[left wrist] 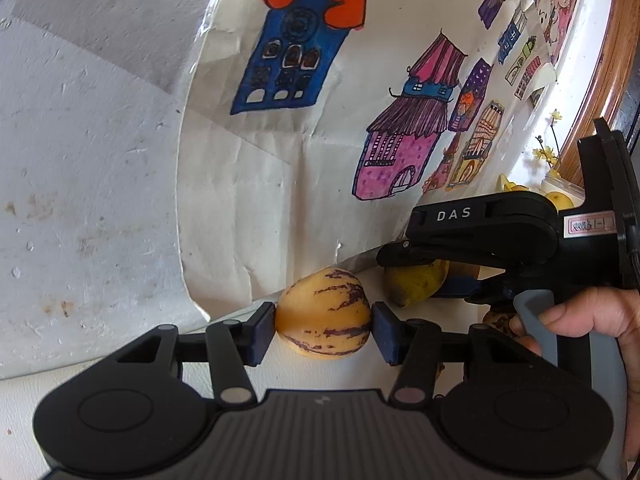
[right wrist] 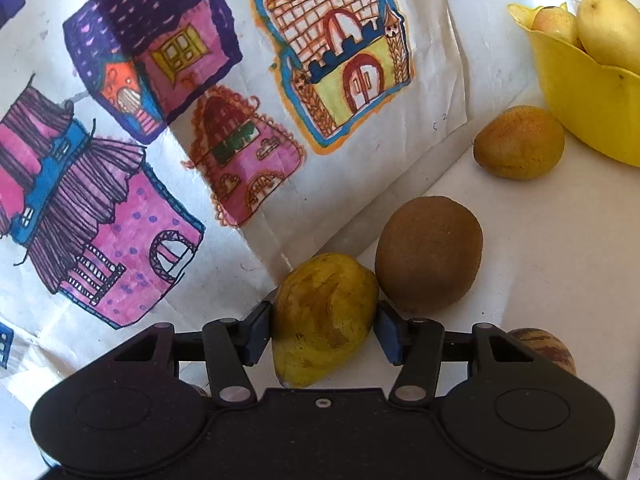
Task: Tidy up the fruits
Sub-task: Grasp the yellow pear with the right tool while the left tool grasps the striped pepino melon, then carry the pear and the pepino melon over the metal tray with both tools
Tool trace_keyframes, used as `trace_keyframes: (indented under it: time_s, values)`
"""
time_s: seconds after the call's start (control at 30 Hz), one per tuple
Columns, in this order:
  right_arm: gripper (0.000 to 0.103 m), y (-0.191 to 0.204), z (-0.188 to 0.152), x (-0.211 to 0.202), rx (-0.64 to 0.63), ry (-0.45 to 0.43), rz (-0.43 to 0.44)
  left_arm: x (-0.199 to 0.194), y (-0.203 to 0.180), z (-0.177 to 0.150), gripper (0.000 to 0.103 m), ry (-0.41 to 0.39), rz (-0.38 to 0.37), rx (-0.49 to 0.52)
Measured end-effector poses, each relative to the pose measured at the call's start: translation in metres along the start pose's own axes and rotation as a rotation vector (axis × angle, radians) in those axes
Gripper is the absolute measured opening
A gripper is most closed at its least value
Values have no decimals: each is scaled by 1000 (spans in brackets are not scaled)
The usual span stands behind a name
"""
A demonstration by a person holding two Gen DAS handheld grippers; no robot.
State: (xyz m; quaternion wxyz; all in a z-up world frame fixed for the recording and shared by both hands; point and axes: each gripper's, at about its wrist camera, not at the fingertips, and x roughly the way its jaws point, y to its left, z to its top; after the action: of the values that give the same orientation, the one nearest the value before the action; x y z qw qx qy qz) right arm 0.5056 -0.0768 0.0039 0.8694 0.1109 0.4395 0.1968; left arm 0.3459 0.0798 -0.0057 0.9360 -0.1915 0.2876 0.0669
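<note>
There are two grippers, and each one has hold of one fruit. The left gripper [left wrist: 324, 326] squeezes a striped yellow fruit [left wrist: 323, 312] between its two blue pads, down on the white table [left wrist: 340, 376] right by the wall. The right gripper [right wrist: 324, 330] squeezes a yellow-green fruit [right wrist: 322, 318] the same way. That fruit sits at the bottom edge of the drawing paper [right wrist: 240, 120].

One brown round fruit [right wrist: 429, 254] touches the yellow-green fruit on its right side. One orange-brown fruit [right wrist: 519, 142] lies farther back, just beside one yellow bowl [right wrist: 580, 100]. The bowl has at least two pale yellow fruits [right wrist: 610, 30] in it. One more striped fruit [right wrist: 544, 346] peeks out behind the right gripper's body.

The paper on the wall shows many colored houses. In the left camera, the right gripper crosses in front of the fruits, and the letters "DAS" [left wrist: 453, 215] are on it. A small pink label [left wrist: 588, 225] is too blurry to read.
</note>
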Motion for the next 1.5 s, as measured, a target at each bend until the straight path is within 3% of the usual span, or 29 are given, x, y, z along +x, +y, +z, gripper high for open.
trace_keyframes:
  time_s: [0.5,0.97,1.5]
  values:
    - [56,-31,-29,-29,0,-44,193,-24,5,-12,55,2,-11,14]
    - [56,-50,-57,-126,-48,-91,214,-79,-16,-26,55,-10,-60,43]
    - [56,-128,-118,-251,-4,-144,155,-126,-75,-63,55,53,-212,45]
